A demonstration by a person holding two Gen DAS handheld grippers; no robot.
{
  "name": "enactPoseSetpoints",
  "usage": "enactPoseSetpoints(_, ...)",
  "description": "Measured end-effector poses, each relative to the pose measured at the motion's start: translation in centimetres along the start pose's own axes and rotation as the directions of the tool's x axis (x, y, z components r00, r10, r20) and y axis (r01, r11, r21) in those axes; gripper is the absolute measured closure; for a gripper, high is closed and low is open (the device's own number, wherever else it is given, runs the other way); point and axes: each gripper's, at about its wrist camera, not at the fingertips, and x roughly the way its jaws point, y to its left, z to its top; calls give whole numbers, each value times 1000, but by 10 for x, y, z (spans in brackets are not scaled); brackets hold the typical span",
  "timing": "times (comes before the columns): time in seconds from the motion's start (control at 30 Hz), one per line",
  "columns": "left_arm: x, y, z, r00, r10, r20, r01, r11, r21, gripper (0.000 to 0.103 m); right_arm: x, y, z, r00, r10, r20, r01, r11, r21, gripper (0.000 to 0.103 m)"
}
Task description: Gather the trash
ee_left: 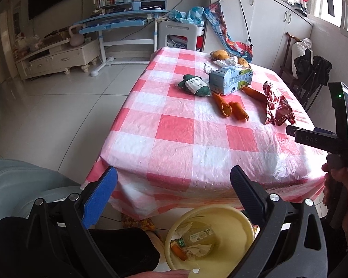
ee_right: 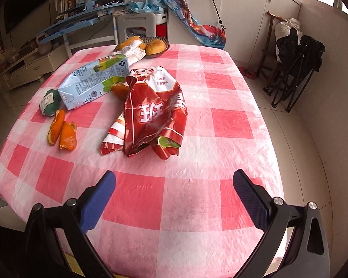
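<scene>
On red-and-white checked plastic tablecloth [ee_right: 197, 120]: trash awaiting collection, both grippers empty.

Left to right: dark green labelled bundle [ee_right: 49, 103]; curled orange peel strips [ee_right: 63, 132]; pale blue printed drink carton [ee_right: 95, 81], lying on its side; crumpled red foil snack bag [ee_right: 154, 115], nearest and centred ahead of right gripper [ee_right: 174, 185], fingers spread wide, probably lined up for next pick. Left gripper [ee_left: 174, 180] likewise spread, poised over pale yellow plastic basin [ee_left: 241, 222] below table edge, already holding bottle, peel, tissue. Beyond: woven bread basket [ee_right: 161, 46], blue desk [ee_right: 85, 18], white cabinets [ee_right: 255, 11], tiled floor.
</scene>
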Motion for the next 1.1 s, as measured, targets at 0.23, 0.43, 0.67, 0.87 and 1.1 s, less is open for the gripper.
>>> enactPoseSetpoints(0.23,-1,-3,0,1000,3,7,-3,1000,12,9,-26,14,-9,996,50,69,-48,999,-23,6)
enactPoseSetpoints(0.43,-15,-8,-2,998,0,61,-4,998,55,9,-59,23,-29,986,71,150,-68,997,-30,6)
enactPoseSetpoints(0.67,-43,-11,-9,987,-2,161,-15,994,108,9,-100,47,-67,965,85,247,-68,995,-77,6)
enactPoseSetpoints(0.87,-55,1,-12,987,7,161,-21,996,83,8,-128,64,-82,940,91,330,-48,990,-135,6)
enactPoseSetpoints(1.1,-51,5,-16,993,-7,122,-3,997,77,8,-141,70,-91,917,89,389,-40,990,-132,6)
